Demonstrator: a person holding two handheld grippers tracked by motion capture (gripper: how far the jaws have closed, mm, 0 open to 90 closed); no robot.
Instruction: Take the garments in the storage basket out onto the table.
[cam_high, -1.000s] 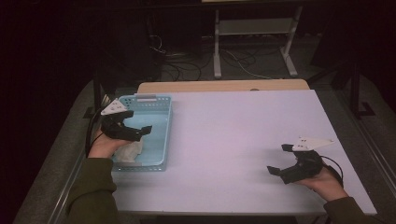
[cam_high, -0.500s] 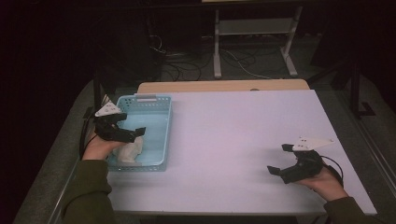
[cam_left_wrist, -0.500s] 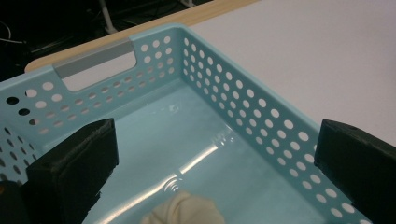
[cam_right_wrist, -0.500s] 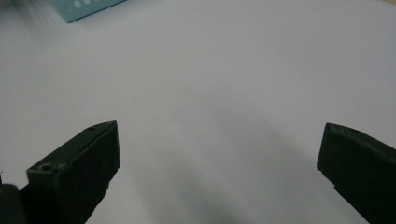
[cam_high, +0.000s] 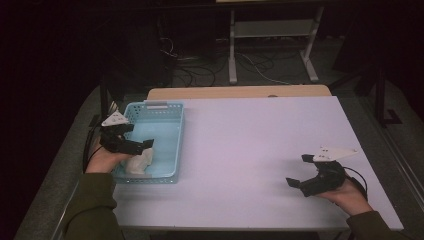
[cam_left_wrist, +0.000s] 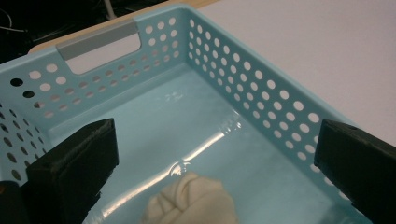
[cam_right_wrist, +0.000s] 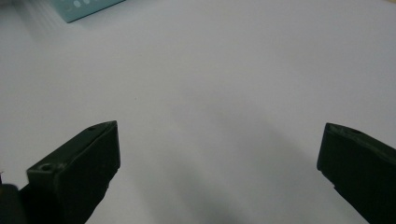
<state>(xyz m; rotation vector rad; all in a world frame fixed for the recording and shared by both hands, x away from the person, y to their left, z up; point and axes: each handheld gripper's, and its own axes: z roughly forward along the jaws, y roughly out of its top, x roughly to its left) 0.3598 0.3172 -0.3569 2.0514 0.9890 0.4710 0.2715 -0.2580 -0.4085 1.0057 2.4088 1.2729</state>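
A light blue perforated basket (cam_high: 169, 131) stands at the left edge of the white table (cam_high: 260, 140). A crumpled white cloth (cam_high: 140, 161) lies in its near end. My left gripper (cam_high: 139, 136) hangs open over the basket's left rim, just above and apart from the cloth. In the left gripper view the cloth (cam_left_wrist: 191, 201) lies low between the wide-apart jaws of that gripper (cam_left_wrist: 217, 147), on the basket's floor (cam_left_wrist: 187, 116). My right gripper (cam_high: 298, 170) rests open near the table's front right, nothing between its jaws, over bare tabletop (cam_right_wrist: 219, 93).
A wooden strip (cam_high: 240, 92) runs along the table's back edge. Beyond it are floor cables (cam_high: 200, 70) and a metal stand (cam_high: 272, 35). A corner of the basket (cam_right_wrist: 84, 8) shows at the top left of the right gripper view.
My left gripper has drawn a little left, toward the basket's left rim, and the cloth stays in the basket. The right gripper has not moved.
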